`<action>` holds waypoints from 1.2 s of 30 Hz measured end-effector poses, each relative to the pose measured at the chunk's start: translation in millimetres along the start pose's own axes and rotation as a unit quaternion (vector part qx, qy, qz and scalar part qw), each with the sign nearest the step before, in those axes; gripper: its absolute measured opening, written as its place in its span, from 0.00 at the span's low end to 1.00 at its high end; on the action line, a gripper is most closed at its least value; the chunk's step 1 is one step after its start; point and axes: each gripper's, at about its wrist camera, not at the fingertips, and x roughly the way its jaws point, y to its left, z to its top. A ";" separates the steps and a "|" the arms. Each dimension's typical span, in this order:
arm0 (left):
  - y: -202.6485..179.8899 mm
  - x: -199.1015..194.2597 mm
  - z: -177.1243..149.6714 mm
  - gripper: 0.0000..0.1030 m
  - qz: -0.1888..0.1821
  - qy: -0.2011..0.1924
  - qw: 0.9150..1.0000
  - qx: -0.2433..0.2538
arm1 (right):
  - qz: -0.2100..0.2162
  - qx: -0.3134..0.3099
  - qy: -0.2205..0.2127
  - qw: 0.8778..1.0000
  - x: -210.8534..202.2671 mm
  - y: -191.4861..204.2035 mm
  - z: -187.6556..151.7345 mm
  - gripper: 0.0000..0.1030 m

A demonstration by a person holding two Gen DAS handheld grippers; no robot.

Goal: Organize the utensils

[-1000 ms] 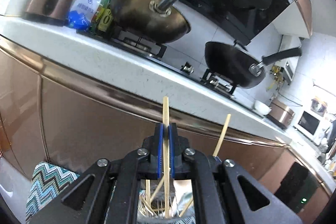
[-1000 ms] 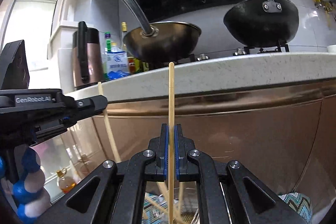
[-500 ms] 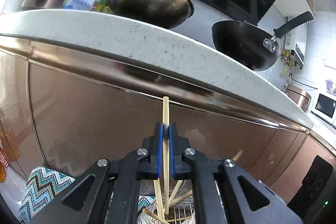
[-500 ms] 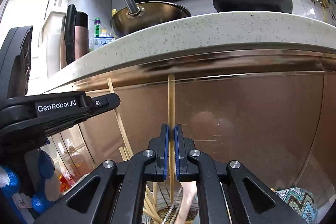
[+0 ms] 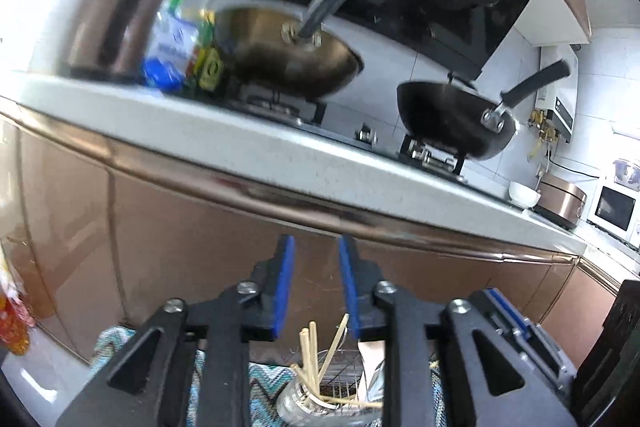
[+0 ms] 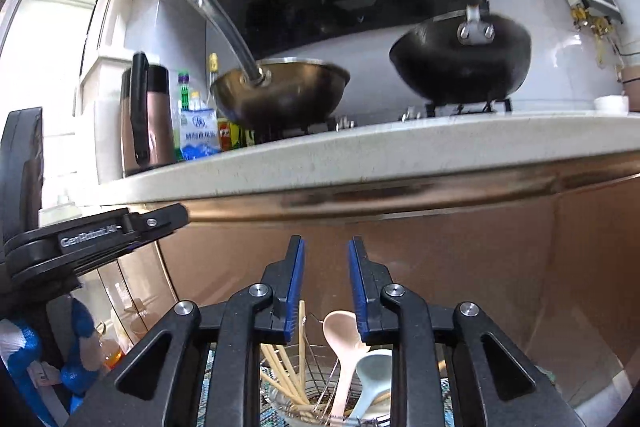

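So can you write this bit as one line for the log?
left gripper: open, empty | right gripper: open, empty | wooden chopsticks: in wire basket

Daylight floods in from a window (image 6: 52, 39) at the left of the right wrist view, blown out to white. Both fisheye pictures bend the worktop (image 6: 400, 147) edge into a curve and darken to black at the corners. In the left wrist view the kettle (image 5: 120, 15), bottles (image 5: 180, 39) and brass-coloured wok (image 5: 288, 59) smear with motion blur; glare streaks the glossy copper cabinet fronts (image 6: 460, 259).
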 end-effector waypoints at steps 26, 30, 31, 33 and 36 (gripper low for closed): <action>-33.6 -252.6 -6.6 0.67 0.122 -0.059 0.987 0.092 | -0.122 -0.059 -0.007 0.991 -217.2 74.1 45.9 0.96; -39.3 -265.5 -15.3 0.69 0.131 -0.056 0.985 0.101 | -0.150 -0.052 -0.019 0.987 -242.6 63.8 43.5 0.98; -40.8 -268.0 -17.2 0.70 0.133 -0.055 0.984 0.105 | -0.156 -0.051 -0.021 0.986 -246.2 61.4 43.7 0.99; -45.0 -271.8 -21.6 0.70 0.137 -0.054 0.982 0.115 | -0.171 -0.046 -0.025 0.984 -257.0 54.1 43.0 0.99; -47.8 -277.1 -26.6 0.70 0.146 -0.056 0.980 0.121 | -0.187 -0.042 -0.028 0.981 -268.0 45.8 43.1 0.99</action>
